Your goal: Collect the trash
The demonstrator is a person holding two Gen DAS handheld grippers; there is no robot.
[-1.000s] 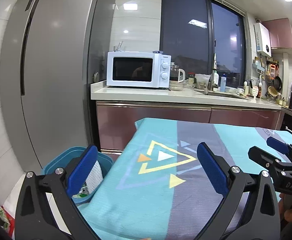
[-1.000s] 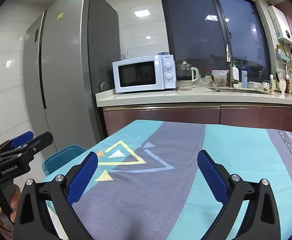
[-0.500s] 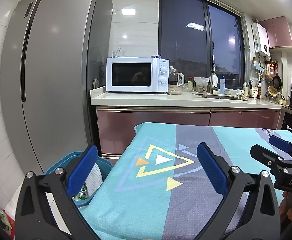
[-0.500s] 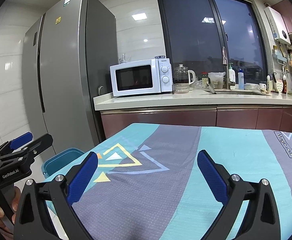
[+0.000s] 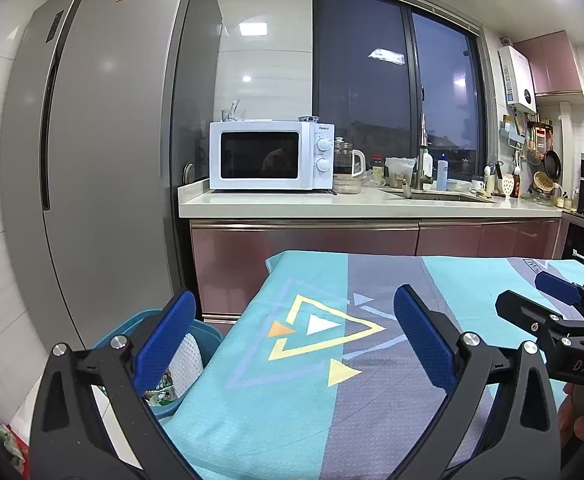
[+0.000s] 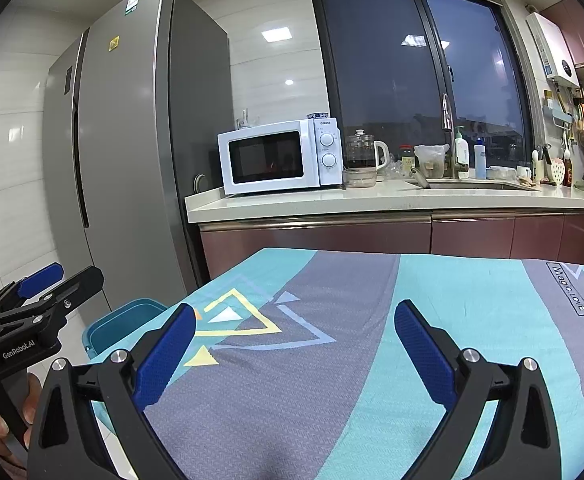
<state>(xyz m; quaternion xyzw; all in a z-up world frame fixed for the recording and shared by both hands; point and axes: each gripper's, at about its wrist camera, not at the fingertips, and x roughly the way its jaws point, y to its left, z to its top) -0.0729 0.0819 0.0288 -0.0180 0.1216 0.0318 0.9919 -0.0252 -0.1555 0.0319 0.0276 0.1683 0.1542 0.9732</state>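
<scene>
A blue trash bin (image 5: pixel 208 334) stands on the floor at the table's left edge, with a white mesh piece (image 5: pixel 186 364) and some wrappers inside; its rim also shows in the right wrist view (image 6: pixel 120 328). My left gripper (image 5: pixel 294 340) is open and empty above the table's left part. My right gripper (image 6: pixel 294 346) is open and empty above the table's middle. Each gripper shows in the other's view: the right one (image 5: pixel 564 312) at the right, the left one (image 6: pixel 40 296) at the left. No trash shows on the table.
The table carries a teal and grey cloth (image 6: pixel 372 320) with triangle prints. Behind it runs a counter (image 5: pixel 372 204) with a white microwave (image 5: pixel 270 156), a kettle and a sink. A tall grey fridge (image 5: pixel 100 180) stands at the left. Coloured litter (image 5: pixel 6 444) lies on the floor.
Both grippers have lifted and tilted up a little, so the table and bin sit lower in view. Both stay open and empty.
</scene>
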